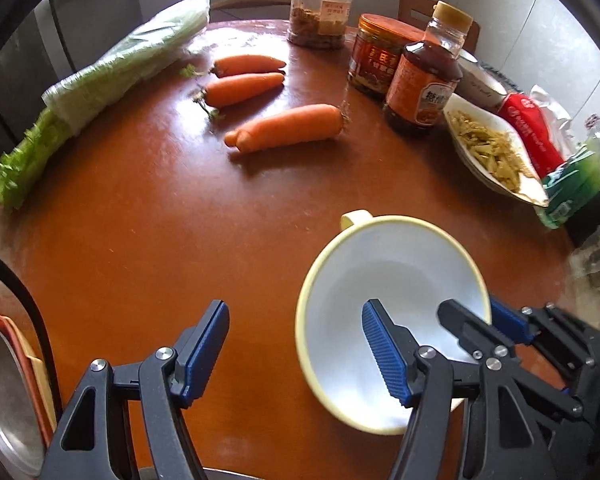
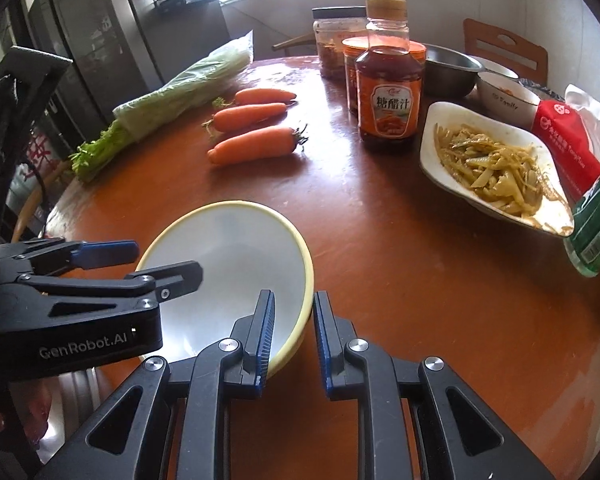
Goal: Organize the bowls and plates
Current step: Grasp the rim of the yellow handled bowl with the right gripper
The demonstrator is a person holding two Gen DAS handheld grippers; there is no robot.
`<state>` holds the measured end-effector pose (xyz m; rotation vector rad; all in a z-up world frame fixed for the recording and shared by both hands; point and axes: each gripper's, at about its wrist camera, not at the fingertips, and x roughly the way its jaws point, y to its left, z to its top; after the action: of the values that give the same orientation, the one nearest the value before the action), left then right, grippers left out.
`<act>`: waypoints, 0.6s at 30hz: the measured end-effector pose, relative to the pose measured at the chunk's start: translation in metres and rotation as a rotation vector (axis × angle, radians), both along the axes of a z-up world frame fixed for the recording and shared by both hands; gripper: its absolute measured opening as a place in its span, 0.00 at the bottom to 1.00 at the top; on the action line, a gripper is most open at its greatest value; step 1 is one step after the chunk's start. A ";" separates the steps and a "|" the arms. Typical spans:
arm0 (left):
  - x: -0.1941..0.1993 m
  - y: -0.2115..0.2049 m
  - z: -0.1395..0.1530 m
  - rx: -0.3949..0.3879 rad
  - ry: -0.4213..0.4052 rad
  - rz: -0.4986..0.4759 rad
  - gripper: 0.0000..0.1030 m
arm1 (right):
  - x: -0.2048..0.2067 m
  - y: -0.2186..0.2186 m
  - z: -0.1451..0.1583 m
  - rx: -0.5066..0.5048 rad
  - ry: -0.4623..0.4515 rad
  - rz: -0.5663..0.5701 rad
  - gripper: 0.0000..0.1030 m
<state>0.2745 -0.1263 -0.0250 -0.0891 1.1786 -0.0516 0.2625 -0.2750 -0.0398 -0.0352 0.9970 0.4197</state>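
On the table (image 2: 380,260) | right gripper (image 2: 294,336) pinches bowl (image 2: 228,264) rim | left gripper (image 1: 296,344) spread, empty | lifting level should prevent slipping.

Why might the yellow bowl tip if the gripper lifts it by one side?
The bowl is probably gripped only at its rim by the right gripper, so it may tilt. Its glossy inside looks slippery. It looks empty, so nothing should spill.
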 end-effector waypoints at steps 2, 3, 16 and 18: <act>-0.002 0.003 -0.001 -0.011 -0.003 -0.009 0.67 | -0.005 0.001 0.000 -0.001 -0.003 0.001 0.20; -0.002 0.003 -0.002 0.000 -0.001 -0.009 0.67 | -0.007 0.002 0.001 -0.001 -0.002 0.001 0.20; -0.010 0.006 -0.011 -0.044 0.024 -0.055 0.52 | -0.024 0.002 0.002 0.002 0.011 -0.082 0.23; -0.011 0.001 -0.013 -0.044 0.028 -0.076 0.45 | -0.027 0.001 0.004 0.019 -0.001 -0.108 0.21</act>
<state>0.2634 -0.1250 -0.0380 -0.0839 1.2086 -0.1434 0.2355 -0.2742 -0.0354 0.0359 0.9892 0.3300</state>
